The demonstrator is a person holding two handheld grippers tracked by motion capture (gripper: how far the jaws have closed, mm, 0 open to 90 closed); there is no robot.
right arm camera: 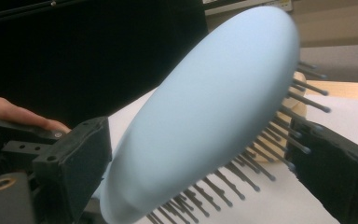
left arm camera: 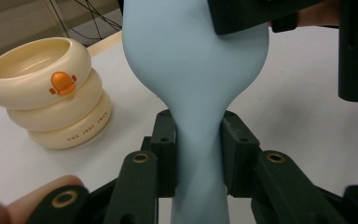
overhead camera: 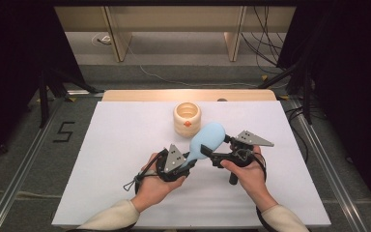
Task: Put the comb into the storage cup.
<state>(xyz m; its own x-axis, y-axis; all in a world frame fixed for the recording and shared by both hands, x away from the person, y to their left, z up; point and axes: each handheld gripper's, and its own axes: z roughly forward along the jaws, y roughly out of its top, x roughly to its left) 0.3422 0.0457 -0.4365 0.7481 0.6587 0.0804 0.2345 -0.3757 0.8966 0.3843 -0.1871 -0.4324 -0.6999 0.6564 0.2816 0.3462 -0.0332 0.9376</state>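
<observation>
Brush [overhead camera: 206, 138], smooth pale-blue plastic with an oval head and thin dark bristles, hangs over the white table [overhead camera: 116, 159]. Left tool [left arm camera: 199, 154] clenches its narrow handle; right tool [right arm camera: 200, 158] straddles the head, grip unclear. Cream ribbed cup [overhead camera: 187, 117] stands at 11 o'clock.

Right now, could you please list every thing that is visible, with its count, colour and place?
brush: 1, light blue, above the table centre, handle clamped in the left claw, head between the right claw's jaws
holder: 1, cream with an orange duck mark, behind the brush on the mat
mat: 1, white, covering the table
table: 1, light wood, edge visible behind the mat
left claw: 1, black, shut on the handle
right claw: 1, black, around the head
hands: 2, bottom
</observation>
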